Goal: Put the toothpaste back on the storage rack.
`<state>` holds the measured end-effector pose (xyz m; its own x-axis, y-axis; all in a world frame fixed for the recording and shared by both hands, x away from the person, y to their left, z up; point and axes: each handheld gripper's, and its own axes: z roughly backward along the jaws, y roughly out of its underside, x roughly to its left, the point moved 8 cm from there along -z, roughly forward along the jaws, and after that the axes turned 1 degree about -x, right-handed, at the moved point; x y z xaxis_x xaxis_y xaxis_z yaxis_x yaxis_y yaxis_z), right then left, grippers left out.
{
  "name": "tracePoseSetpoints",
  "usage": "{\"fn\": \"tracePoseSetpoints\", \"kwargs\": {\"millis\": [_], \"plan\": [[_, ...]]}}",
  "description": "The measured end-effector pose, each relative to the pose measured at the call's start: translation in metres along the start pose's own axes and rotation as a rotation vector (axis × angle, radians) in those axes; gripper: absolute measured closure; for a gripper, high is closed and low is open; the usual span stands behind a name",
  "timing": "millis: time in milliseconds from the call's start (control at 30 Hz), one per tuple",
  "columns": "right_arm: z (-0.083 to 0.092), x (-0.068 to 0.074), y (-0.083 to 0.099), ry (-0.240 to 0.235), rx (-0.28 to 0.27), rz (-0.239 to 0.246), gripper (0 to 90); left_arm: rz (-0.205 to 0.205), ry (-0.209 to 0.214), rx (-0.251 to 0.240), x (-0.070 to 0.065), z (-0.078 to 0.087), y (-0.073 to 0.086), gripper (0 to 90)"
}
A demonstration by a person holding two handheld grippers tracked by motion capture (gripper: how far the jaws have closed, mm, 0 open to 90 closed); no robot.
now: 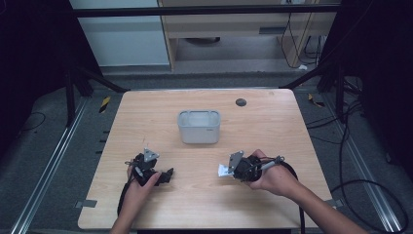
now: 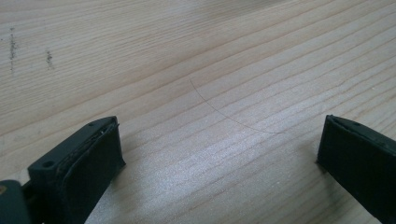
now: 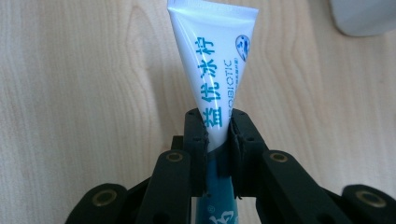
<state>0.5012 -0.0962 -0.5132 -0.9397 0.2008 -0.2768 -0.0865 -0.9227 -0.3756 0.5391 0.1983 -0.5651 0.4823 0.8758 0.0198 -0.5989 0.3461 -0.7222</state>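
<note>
The right gripper (image 3: 218, 135) has its jaws pinched tight on a white tube (image 3: 215, 60) with blue lettering, the crimped flat end sticking out past the jaws. It sits in front of the grey tub (image 1: 198, 126), off to its right, just above the table (image 1: 204, 195). The left gripper (image 1: 168, 174), in front and left of that tub, stands wide with nothing between its jaws; it seems to rest low on the wood.

The white tube (image 3: 215, 70) has blue Chinese letters "益优冰柠" and small letters that end in "OBIOTIC".
</note>
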Motion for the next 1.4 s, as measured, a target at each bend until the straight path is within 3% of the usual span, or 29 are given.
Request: {"fn": "tracePoseSetpoints", "kwargs": {"millis": [233, 533, 767, 1167, 1400], "plan": [[0.012, -0.015, -0.004, 0.029, -0.022, -0.025, 78.9, 0.000, 0.000, 0.000, 0.000, 0.000, 0.000, 0.0], [0.027, -0.036, -0.013, 0.056, -0.101, -0.100, 78.9, 0.000, 0.000, 0.000, 0.000, 0.000, 0.000, 0.0], [0.033, -0.041, -0.024, 0.065, -0.155, -0.144, 78.9, 0.000, 0.000, 0.000, 0.000, 0.000, 0.000, 0.0], [0.043, -0.049, -0.057, 0.111, -0.312, -0.237, 78.8, 0.000, 0.000, 0.000, 0.000, 0.000, 0.000, 0.0], [0.045, -0.054, -0.072, 0.134, -0.376, -0.283, 78.8, 0.000, 0.000, 0.000, 0.000, 0.000, 0.000, 0.0]]}}
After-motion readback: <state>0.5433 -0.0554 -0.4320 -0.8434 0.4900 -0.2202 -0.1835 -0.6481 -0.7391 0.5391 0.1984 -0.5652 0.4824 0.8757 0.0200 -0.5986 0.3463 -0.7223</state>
